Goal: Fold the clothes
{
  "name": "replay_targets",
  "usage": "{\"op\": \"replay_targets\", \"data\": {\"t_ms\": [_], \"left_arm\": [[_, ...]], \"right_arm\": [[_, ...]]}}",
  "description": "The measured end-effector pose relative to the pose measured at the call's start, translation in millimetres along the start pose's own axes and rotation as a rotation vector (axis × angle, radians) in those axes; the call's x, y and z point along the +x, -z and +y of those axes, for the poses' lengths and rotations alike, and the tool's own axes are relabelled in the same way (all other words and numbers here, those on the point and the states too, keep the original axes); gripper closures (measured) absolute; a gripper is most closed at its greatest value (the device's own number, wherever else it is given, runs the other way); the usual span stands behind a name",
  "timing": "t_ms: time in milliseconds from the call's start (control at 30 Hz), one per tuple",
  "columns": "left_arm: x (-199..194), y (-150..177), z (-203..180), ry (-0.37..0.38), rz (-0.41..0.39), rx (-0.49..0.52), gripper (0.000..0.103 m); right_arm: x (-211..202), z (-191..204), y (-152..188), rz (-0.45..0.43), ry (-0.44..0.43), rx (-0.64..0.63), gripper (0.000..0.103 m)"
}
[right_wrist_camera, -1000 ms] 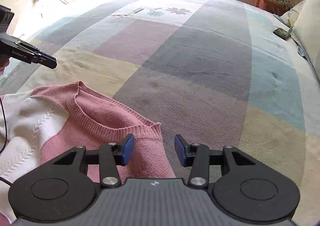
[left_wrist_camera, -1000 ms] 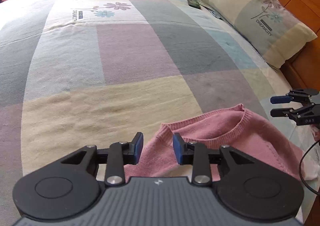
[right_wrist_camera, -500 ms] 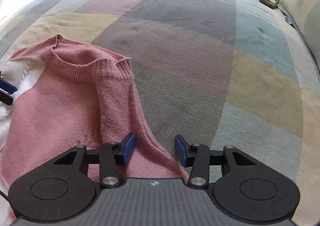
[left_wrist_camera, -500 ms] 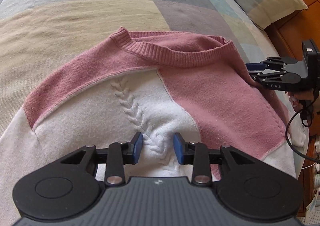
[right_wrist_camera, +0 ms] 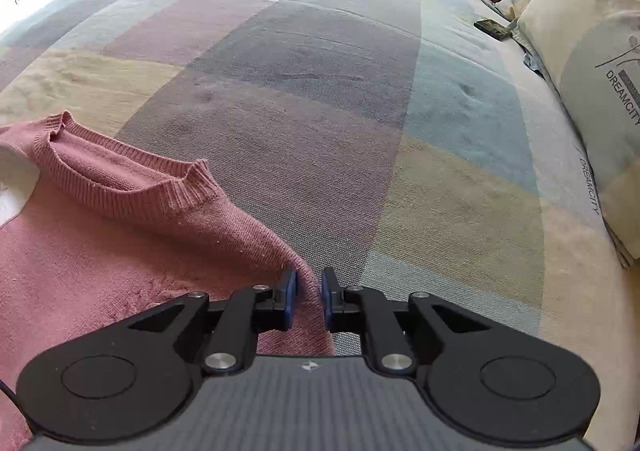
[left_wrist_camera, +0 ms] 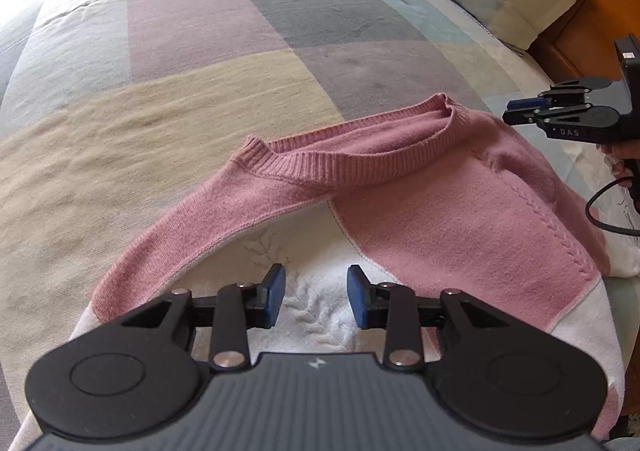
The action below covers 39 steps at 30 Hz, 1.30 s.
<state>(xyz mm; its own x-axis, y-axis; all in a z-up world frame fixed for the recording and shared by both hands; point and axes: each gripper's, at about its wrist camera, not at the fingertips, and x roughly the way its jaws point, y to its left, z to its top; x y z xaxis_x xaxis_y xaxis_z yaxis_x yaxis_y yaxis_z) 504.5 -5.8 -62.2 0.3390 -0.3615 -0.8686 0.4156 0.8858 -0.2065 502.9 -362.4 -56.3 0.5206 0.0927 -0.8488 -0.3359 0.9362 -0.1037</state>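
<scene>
Change since half a second ago: right hand-held gripper (right_wrist_camera: 308,299) has narrowed its jaws onto the sweater's right shoulder edge, where they stood wide apart; left hand-held gripper (left_wrist_camera: 316,301) has kept its spread.
Left hand-held gripper: released, blue pads (left_wrist_camera: 276,301) wide apart, hovering over the white cable-knit front panel, nothing between them.
Sweater (left_wrist_camera: 420,203): pink and white knit, lying front-up on the bed, ribbed neckline (left_wrist_camera: 360,171) toward the far side, pink shoulder sloping off to the left.
Right hand-held gripper: nearly clenched, a ridge of pink fabric (right_wrist_camera: 306,283) pinched between its pads at the sweater's right edge.
Bed (right_wrist_camera: 340,111): patchwork-coloured cover, sweater at its near edge.
Pillow (right_wrist_camera: 592,83): far right, printed DREAMCITY, well apart from the sweater.
Dark small object (right_wrist_camera: 493,28): beside the pillow, too small to identify.
</scene>
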Motion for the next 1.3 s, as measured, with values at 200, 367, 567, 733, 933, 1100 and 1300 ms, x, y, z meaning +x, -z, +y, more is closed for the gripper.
{"op": "replay_targets", "data": {"t_ms": [200, 367, 567, 733, 933, 1100, 1300], "left_arm": [[0.4, -7.0, 16.2, 0.038, -0.053, -0.103, 0.07], [-4.8, -33.2, 37.2, -0.001, -0.144, -0.127, 0.07], [36.1, -65.3, 39.9, -0.064, -0.073, 0.067, 0.07], [48.8, -60.4, 24.2, -0.099, -0.042, 0.18, 0.075], [57.6, -66.1, 16.4, -0.181, -0.054, 0.217, 0.095], [27.5, -68.8, 22.0, -0.136, -0.16, 0.101, 0.09], [-10.6, -26.1, 14.1, -0.011, -0.098, -0.117, 0.061]], "right_arm": [[-14.8, 37.2, -0.6, -0.041, -0.161, 0.017, 0.078], [-1.7, 45.6, -34.8, -0.107, -0.163, 0.012, 0.076], [35.0, 49.3, -73.6, -0.077, -0.173, -0.117, 0.055], [59.9, 72.5, -71.4, 0.024, -0.198, -0.309, 0.054], [62.4, 95.2, -72.8, -0.047, -0.08, -0.382, 0.099], [57.0, 77.4, -91.3, -0.105, -0.072, -0.213, 0.091], [-2.6, 53.5, -55.9, -0.101, -0.235, -0.02, 0.046]]}}
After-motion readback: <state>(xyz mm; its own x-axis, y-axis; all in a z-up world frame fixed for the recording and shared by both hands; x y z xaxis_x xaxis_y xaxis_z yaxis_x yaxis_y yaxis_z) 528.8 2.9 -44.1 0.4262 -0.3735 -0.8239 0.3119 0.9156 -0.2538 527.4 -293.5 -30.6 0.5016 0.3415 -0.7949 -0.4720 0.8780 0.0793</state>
